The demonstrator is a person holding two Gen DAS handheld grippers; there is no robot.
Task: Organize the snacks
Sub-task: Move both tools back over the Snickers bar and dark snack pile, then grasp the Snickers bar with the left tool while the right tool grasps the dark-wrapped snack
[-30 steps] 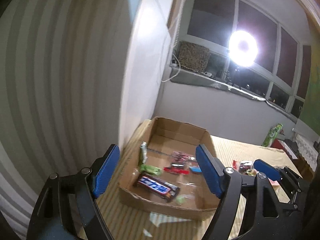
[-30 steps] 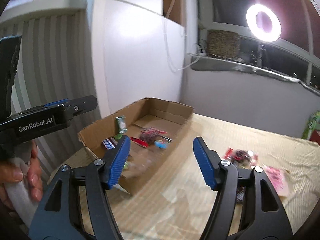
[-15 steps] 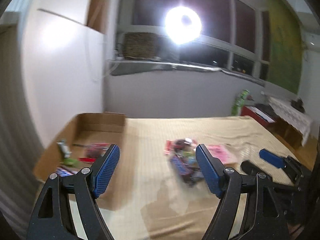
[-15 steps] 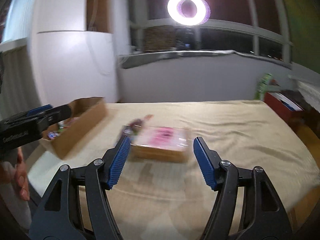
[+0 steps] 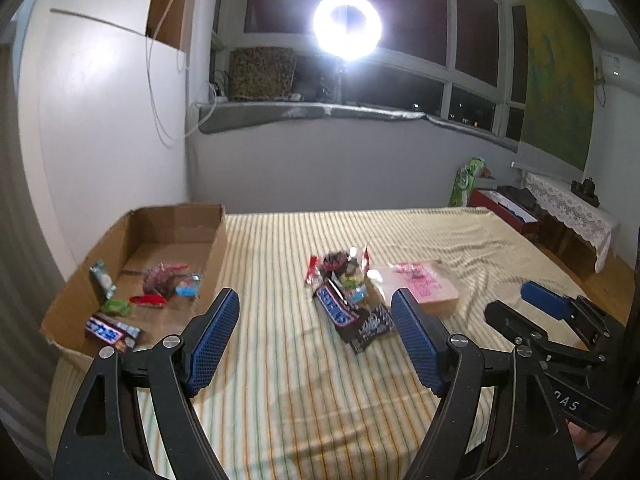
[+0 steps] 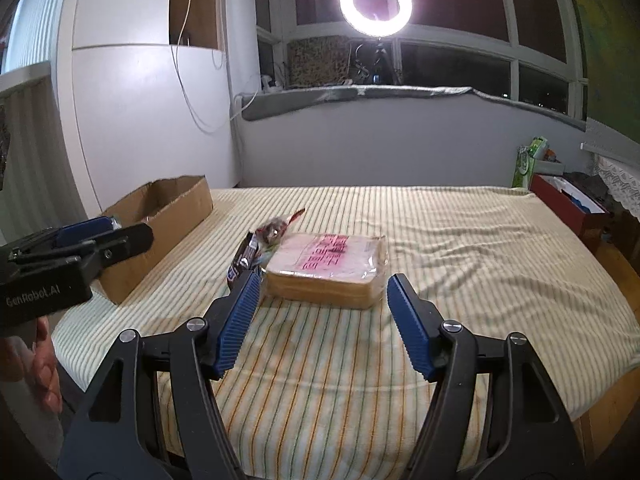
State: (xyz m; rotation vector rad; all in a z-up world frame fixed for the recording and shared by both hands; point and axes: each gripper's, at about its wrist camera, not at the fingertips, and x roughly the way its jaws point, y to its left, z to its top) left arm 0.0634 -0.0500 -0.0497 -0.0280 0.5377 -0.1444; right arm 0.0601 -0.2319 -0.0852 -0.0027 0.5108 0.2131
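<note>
Left wrist view gives us the whole spread: the left gripper point(image 5: 314, 344) hangs above the striped cloth point(image 5: 280, 400) with its jaws wide apart and nothing between them. Off to the left sits the cardboard box point(image 5: 218, 240), open-topped, and it's already carrying stock: a Snickers bar point(image 5: 110, 330) at the near wall, a green wrapper point(image 5: 117, 307) just behind it, a red bar point(image 5: 148, 300), a dark red packet point(image 5: 159, 280), a small blue sweet point(image 5: 187, 287) and a pale green packet point(image 5: 102, 278) propped against the left wall. Out on the cloth, well apart from the box, lies a loose pile of snacks point(image 5: 346, 280) with a second Snickers bar point(image 5: 335, 307) on its near side and a dark wrapper point(image 5: 370, 326) touching it. Just right of the pile rests a flat pack with pink print point(image 5: 424, 286).

Over on the right wrist view, the right gripper point(image 6: 322, 320) also has its jaws spread wide, holding nothing, lined up in front of that pink-printed pack point(image 6: 332, 266). The pile point(image 6: 260, 246) sits against the pack's left edge. Box point(image 6: 160, 220) at far left, contents hidden from this angle. A ring light point(image 6: 376, 3) glares from the window sill.
</note>
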